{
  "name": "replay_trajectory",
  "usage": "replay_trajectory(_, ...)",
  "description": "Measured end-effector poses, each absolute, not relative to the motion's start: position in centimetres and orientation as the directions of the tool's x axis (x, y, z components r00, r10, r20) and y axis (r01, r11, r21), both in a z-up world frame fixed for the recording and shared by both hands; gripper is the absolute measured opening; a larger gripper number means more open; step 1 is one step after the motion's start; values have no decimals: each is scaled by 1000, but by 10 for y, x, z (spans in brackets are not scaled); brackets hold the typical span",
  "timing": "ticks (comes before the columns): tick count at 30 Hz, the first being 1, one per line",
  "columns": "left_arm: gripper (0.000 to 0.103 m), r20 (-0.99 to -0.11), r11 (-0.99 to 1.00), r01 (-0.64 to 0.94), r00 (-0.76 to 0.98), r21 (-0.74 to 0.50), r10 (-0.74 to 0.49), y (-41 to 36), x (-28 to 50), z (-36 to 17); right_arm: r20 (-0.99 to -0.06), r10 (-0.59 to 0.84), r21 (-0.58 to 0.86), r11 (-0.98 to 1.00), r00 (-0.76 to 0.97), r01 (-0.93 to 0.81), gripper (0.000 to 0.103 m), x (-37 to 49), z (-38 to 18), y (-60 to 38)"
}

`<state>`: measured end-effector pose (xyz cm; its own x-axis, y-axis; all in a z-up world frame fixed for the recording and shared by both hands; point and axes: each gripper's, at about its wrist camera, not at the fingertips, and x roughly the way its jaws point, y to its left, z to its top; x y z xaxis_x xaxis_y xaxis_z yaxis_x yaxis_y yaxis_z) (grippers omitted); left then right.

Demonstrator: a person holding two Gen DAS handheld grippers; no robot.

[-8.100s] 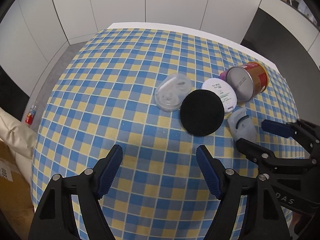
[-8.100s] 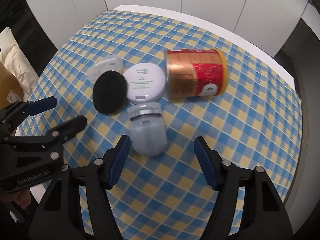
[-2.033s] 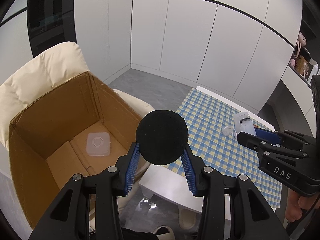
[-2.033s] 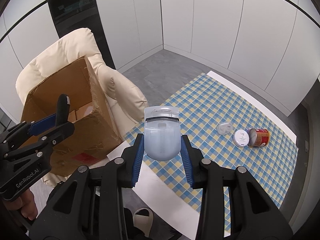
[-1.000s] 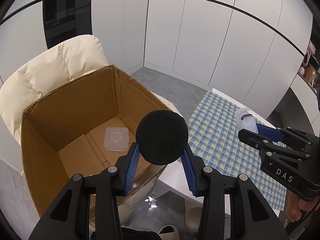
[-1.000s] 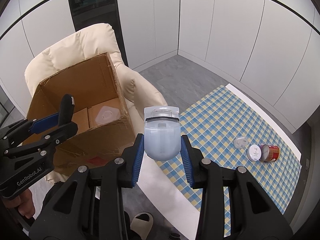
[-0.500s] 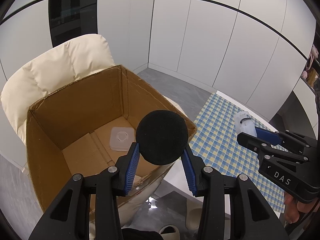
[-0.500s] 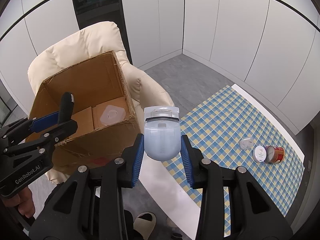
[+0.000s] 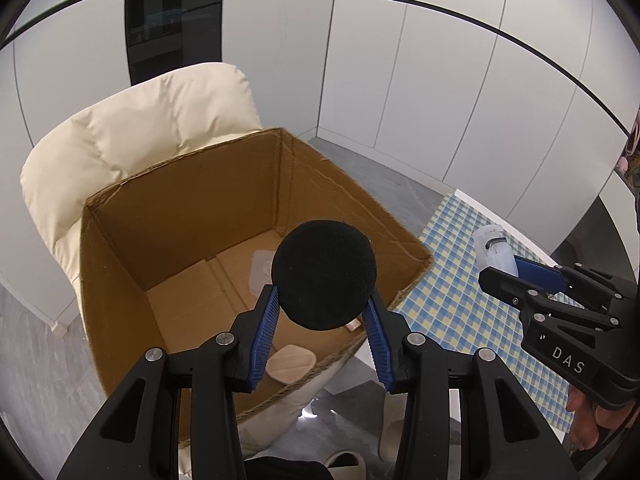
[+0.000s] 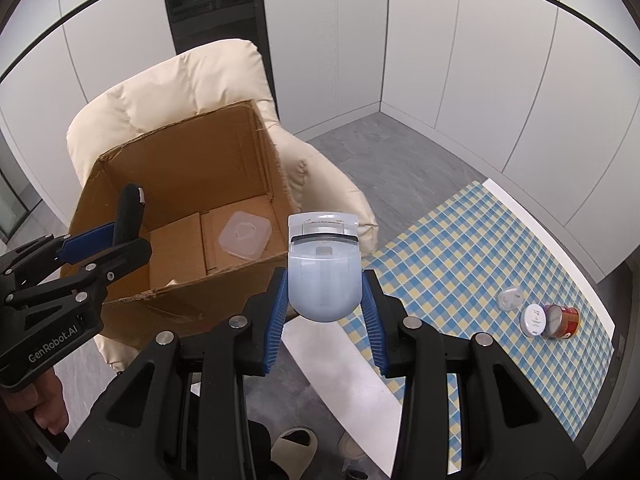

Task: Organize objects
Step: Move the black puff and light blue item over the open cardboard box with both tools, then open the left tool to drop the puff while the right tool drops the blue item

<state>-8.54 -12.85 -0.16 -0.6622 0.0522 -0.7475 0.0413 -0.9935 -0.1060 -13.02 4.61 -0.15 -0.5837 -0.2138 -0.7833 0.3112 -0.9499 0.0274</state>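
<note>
My left gripper (image 9: 322, 312) is shut on a round black puff (image 9: 324, 274), held above the open cardboard box (image 9: 120, 280) that sits on a cream armchair (image 9: 132, 132). My right gripper (image 10: 323, 298) is shut on a pale blue eyelash-curler case (image 10: 323, 268), hanging just off the box's (image 10: 176, 160) near right corner. A clear plastic lid (image 10: 245, 234) lies on the box floor. In the left wrist view the right gripper (image 9: 520, 270) with the case (image 9: 494, 250) shows at the right; in the right wrist view the left gripper (image 10: 116, 236) with the puff (image 10: 129, 216) edge-on shows at the left.
The blue-and-yellow checked table (image 10: 460, 264) lies to the right, carrying a clear case (image 10: 510, 299), a white round compact (image 10: 534, 320) and a red can (image 10: 562, 322) on its side. A tan pad (image 9: 290, 364) lies in the box. Slippers (image 10: 296, 446) and grey floor sit below.
Both grippers have drifted toward the box with their loads; the box looms larger and more central in both views. The grips are unchanged.
</note>
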Motion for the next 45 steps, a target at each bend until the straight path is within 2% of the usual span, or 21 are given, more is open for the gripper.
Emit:
replay_trajectory(25,45,-757,-987,142,-653,-80,-33,-184,-65,-11,-782,-286,34,-907,-554,421,38,-129,-3,-23)
replay_trajectory(27,50,-753,-985,157,-656,-74,-48,-188,-63,-13,-782,-294,36,-901,-549,432,38,-129,-4,-31)
replay_trajectory(30,65,-734,-980,164,-679,-111,-30,-197,-58,-13,-782,-303,34,-893,-544,449,38,-128,-4,-43)
replay_trajectory(32,84,-723,-982,170,-688,-78,-62,-198,-56,-12,-783,-308,32,-888,-541,459,38,-127,-5,-51)
replay_trajectory(34,92,-707,-982,185,-699,-38,-105,-199,-52,-10,-783,-311,30,-884,-538,467,38,-126,-5,-58)
replay_trajectory(38,100,-697,-973,229,-704,-36,-140,-214,-43,-6,-785,-317,27,-876,-532,482,38,-124,-5,-71)
replay_trajectory(45,102,-698,-957,284,-696,-54,-167,-238,-32,-3,-787,-324,16,-861,-525,508,38,-121,-6,-92)
